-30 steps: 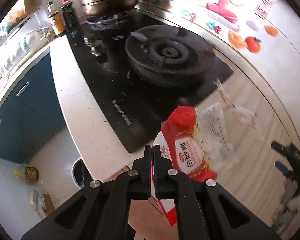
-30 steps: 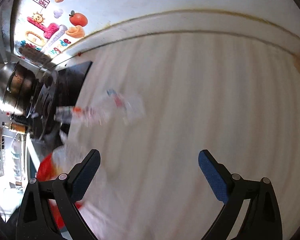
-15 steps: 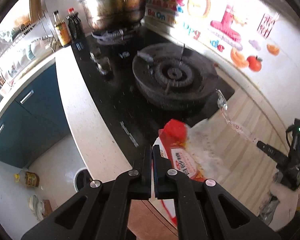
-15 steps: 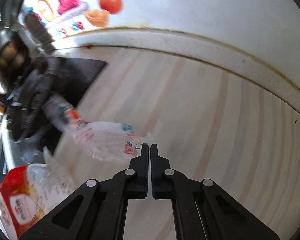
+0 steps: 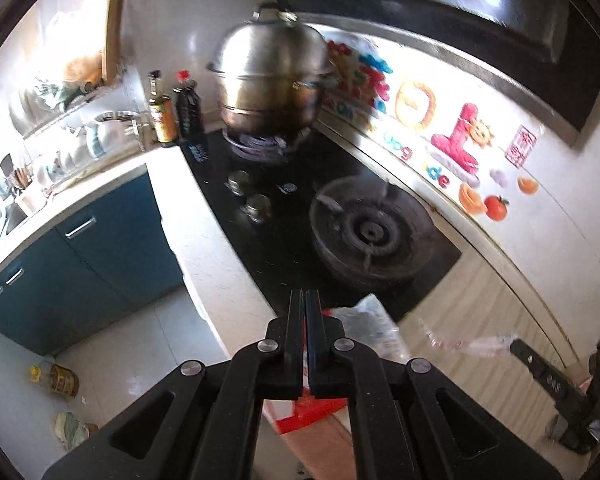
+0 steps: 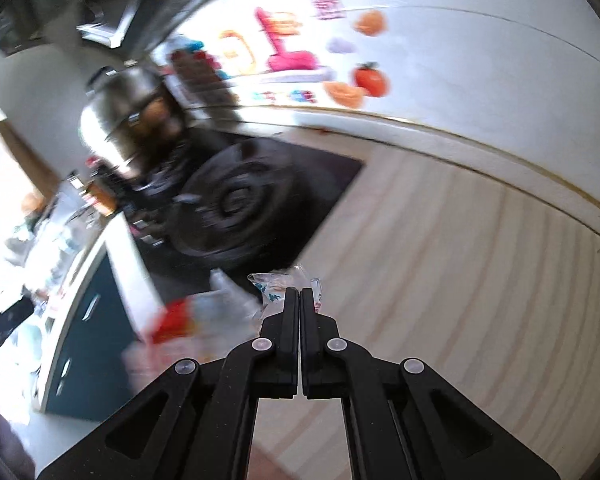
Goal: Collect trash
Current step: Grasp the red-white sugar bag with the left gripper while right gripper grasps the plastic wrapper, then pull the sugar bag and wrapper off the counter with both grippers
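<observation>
My left gripper (image 5: 305, 300) is shut on a red and clear sugar bag (image 5: 370, 326), which hangs below and right of the jaws, above the counter edge. My right gripper (image 6: 300, 296) is shut on a clear plastic wrapper (image 6: 278, 282) with blue and red print, lifted above the wooden counter (image 6: 460, 280). The same wrapper (image 5: 464, 346) shows in the left wrist view, stretched out from the right gripper's tip (image 5: 518, 346). The sugar bag (image 6: 180, 318) shows blurred at the lower left of the right wrist view.
A black gas hob (image 5: 340, 240) with a burner (image 5: 370, 234) lies ahead. A steel steamer pot (image 5: 270, 80) stands on the far burner, sauce bottles (image 5: 176, 114) beside it. Blue cabinets (image 5: 80, 256) and floor lie left. A stickered wall (image 5: 460, 148) runs along the right.
The right gripper closed on the clear wrapper and lifted it off the counter. The left gripper rose and tilted up with the sugar bag, which now hangs lower in its view.
</observation>
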The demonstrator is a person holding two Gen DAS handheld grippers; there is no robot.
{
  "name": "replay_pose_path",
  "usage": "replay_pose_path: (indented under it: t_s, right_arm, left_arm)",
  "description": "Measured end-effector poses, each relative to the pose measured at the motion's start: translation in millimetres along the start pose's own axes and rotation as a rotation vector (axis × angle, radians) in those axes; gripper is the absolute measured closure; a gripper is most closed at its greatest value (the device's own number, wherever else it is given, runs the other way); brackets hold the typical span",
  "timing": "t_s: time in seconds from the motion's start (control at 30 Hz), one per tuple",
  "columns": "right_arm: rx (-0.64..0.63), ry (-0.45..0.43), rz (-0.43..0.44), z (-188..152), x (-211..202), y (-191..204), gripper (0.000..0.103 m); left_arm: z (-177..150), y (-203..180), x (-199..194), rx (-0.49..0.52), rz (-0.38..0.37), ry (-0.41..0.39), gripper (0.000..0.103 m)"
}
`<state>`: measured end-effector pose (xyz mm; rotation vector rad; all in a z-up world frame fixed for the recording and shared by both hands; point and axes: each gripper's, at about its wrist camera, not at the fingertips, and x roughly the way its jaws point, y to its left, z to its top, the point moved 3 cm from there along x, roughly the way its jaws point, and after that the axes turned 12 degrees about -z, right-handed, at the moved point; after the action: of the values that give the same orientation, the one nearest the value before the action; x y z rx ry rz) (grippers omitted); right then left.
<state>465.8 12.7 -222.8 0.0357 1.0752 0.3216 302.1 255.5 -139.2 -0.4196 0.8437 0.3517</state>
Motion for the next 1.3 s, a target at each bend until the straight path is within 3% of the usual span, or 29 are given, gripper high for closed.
replay_pose_path:
  t_s: [0.13, 0.2, 0.33, 0.47, 0.53, 0.63, 0.8, 1.03, 1.3]
  right_arm:
    - [-0.041, -0.003, 0.012, -19, -13, 30, 0.103]
    - [-0.025, 0.018, 0.006, -26, -4, 31, 0.103]
    - [0.006, 0.089, -0.015, -36, 39, 21, 0.103]
    - [-0.038, 0.131, -0.063, -37, 95, 25, 0.103]
    - [-0.093, 0.142, -0.089, -39, 121, 37, 0.103]
    - [-0.197, 0.157, -0.123, -46, 155, 58, 0.103]
    - [-0.294, 0.177, -0.154, -58, 183, 77, 0.103]
    - [-0.291, 0.198, -0.135, -58, 186, 80, 0.103]
    - [-0.275, 0.227, -0.124, -56, 185, 77, 0.103]
  left_arm:
    - [-18, 36, 8, -0.059, -0.082, 0.056, 0.101]
    - [-38, 57, 28, -0.119, -0.127, 0.121, 0.099]
    - [-99, 107, 95, -0.299, -0.177, 0.302, 0.099]
    - [-145, 135, 139, -0.475, -0.261, 0.365, 0.099]
    - [-156, 141, 150, -0.536, -0.312, 0.356, 0.097]
    - [-167, 140, 158, -0.599, -0.4, 0.326, 0.077]
    - [-168, 142, 153, -0.647, -0.464, 0.275, 0.077]
    - [-145, 139, 134, -0.626, -0.646, 0.152, 0.075]
    - [-153, 154, 129, -0.653, -0.703, 0.139, 0.075]
